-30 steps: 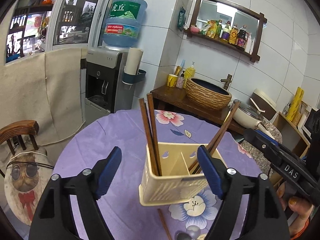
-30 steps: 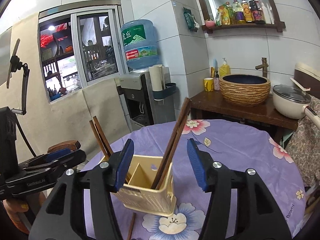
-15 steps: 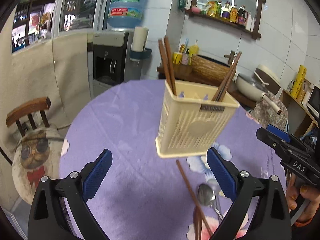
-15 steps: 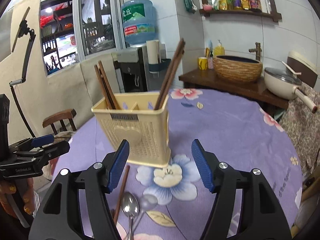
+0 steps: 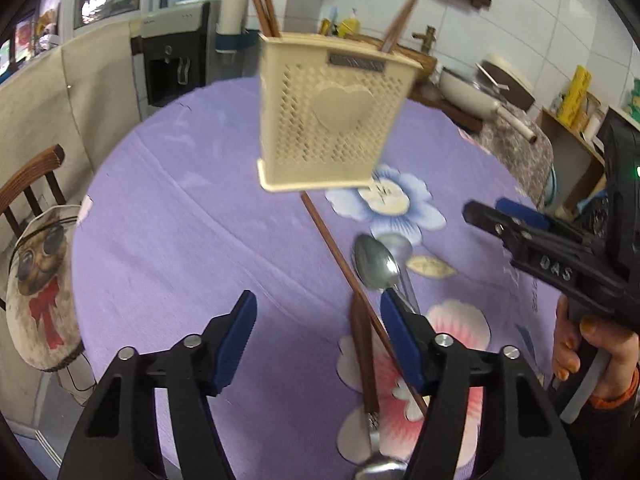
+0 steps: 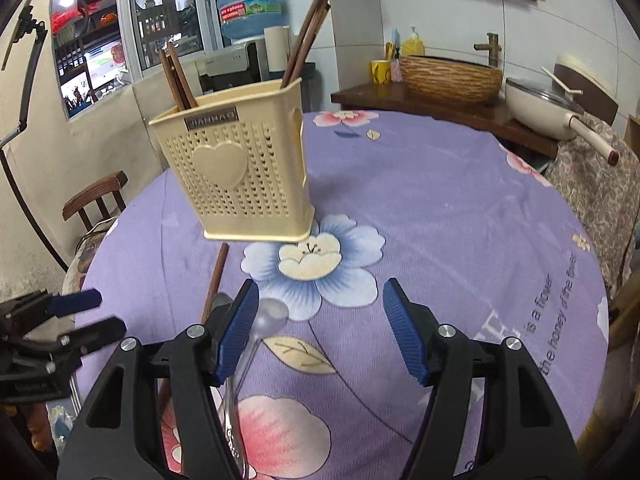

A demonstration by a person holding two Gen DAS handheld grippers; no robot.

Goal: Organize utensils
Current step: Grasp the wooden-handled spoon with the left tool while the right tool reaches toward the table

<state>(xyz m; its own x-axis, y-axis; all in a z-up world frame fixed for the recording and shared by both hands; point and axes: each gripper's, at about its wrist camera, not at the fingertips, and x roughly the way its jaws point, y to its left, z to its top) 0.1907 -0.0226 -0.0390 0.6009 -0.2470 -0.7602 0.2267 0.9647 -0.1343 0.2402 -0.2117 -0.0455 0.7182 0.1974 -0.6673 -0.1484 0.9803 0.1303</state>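
Note:
A cream perforated utensil holder stands on the purple floral tablecloth with dark chopsticks in two compartments. On the cloth in front of it lie a loose chopstick, two metal spoons and a brown-handled utensil. My left gripper is open and empty, low over the cloth just left of these. My right gripper is open and empty, with a spoon by its left finger. Each gripper shows in the other's view, right, left.
A wooden chair stands at the table's left. Behind the table are a water dispenser, a wooden counter with a woven basin, and a pot. The table's right side has a draped cloth.
Both grippers have pulled back from the holder and dropped low toward the cloth. The loose spoons and chopstick now lie close under the fingers. Both stay open.

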